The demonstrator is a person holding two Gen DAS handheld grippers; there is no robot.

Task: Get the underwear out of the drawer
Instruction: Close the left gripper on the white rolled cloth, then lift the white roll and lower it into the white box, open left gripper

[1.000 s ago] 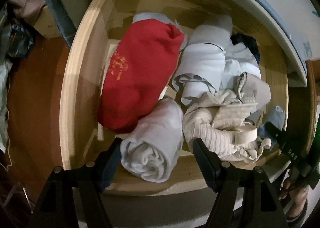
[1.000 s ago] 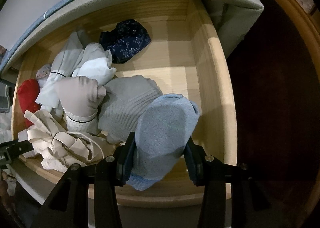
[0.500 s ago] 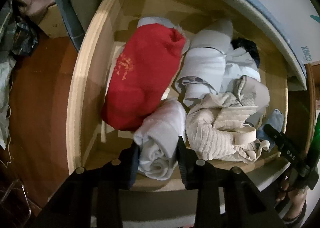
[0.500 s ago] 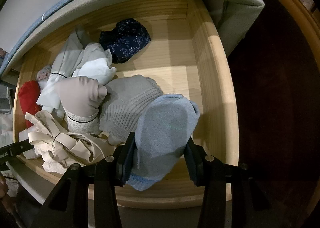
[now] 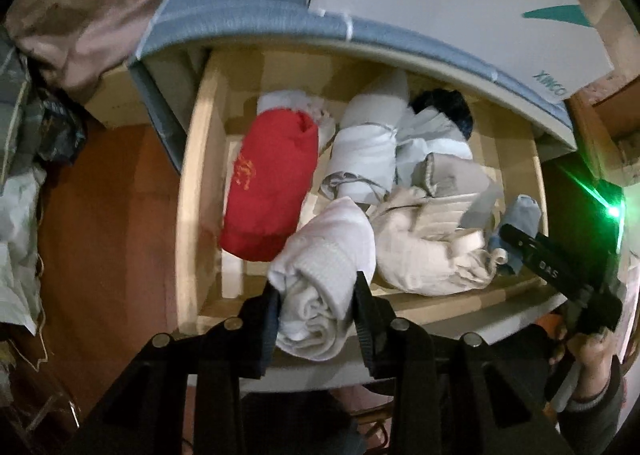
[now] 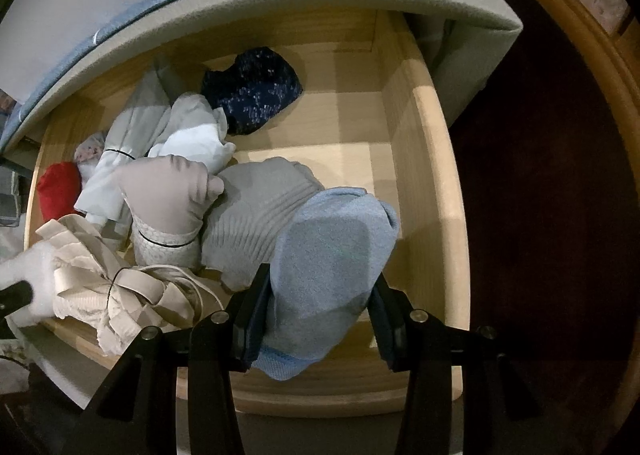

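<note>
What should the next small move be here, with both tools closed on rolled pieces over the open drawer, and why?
Probably lift the right tool straight up. It clamps the blue roll, which looks to be low in the drawer against the grey roll, while the left tool grips the white roll near the front edge.

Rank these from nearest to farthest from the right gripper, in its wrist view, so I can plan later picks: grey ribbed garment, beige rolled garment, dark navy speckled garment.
1. Grey ribbed garment: just left, beside the held blue piece.
2. Beige rolled garment: further left.
3. Dark navy speckled garment: at the drawer's back.
</note>
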